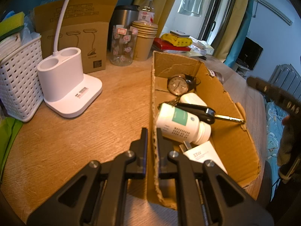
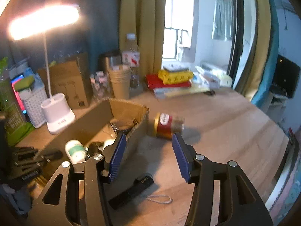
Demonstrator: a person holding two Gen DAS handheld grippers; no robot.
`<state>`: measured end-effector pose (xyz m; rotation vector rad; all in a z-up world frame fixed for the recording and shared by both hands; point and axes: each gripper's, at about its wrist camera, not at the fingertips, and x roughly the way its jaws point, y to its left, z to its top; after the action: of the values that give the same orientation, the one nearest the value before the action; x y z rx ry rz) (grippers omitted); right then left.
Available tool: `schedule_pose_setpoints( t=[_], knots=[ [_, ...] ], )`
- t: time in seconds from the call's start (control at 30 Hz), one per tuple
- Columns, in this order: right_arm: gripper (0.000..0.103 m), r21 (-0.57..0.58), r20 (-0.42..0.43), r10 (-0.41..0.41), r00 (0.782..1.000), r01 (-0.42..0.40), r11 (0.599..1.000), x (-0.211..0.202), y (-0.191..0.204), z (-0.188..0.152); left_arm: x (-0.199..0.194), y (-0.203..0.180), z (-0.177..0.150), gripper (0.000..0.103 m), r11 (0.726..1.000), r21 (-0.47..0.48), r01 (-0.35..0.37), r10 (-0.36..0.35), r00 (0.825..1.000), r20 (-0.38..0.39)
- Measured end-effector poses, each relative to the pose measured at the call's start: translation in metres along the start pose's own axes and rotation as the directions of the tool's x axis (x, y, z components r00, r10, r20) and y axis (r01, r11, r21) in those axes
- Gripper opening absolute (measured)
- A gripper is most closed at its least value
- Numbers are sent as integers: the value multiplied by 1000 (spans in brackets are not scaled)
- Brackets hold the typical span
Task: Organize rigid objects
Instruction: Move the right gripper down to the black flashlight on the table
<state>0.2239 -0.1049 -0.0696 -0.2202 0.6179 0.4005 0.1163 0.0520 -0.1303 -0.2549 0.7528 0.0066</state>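
An open cardboard box (image 1: pixel 231 131) lies on the wooden table. Inside it are a wristwatch (image 1: pixel 177 85), a white bottle with a green label (image 1: pixel 180 123), a black car key (image 1: pixel 199 111) and a white plug (image 1: pixel 203 154). My left gripper (image 1: pixel 152 131) is shut on the box's near left wall. In the right wrist view a jar with a red label and yellow lid (image 2: pixel 167 125) lies on its side just right of the box (image 2: pixel 129 113). My right gripper (image 2: pixel 148 141) is open, its tips short of the jar, nothing between its blue pads (image 2: pixel 117 154).
A white desk lamp (image 1: pixel 62 86), a white basket (image 1: pixel 18 79), stacked paper cups (image 1: pixel 144 41) and a glass jar (image 1: pixel 122 47) stand behind the box. Books (image 2: pixel 169 79) lie at the back. A black object with a cord (image 2: pixel 131 192) lies under my right gripper.
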Motion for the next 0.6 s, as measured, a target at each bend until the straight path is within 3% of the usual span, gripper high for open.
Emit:
schedule_pose_setpoints(
  t=[0.33,0.6],
  knots=[
    [55,6,-135,4,991,-4,1000,29,3,-35,0,0,0,8,1000,0,0,0,1000,0],
    [55,-51,-212,-38,976,28,998,48,16,-52,0,0,0,8,1000,0,0,0,1000,0]
  ],
)
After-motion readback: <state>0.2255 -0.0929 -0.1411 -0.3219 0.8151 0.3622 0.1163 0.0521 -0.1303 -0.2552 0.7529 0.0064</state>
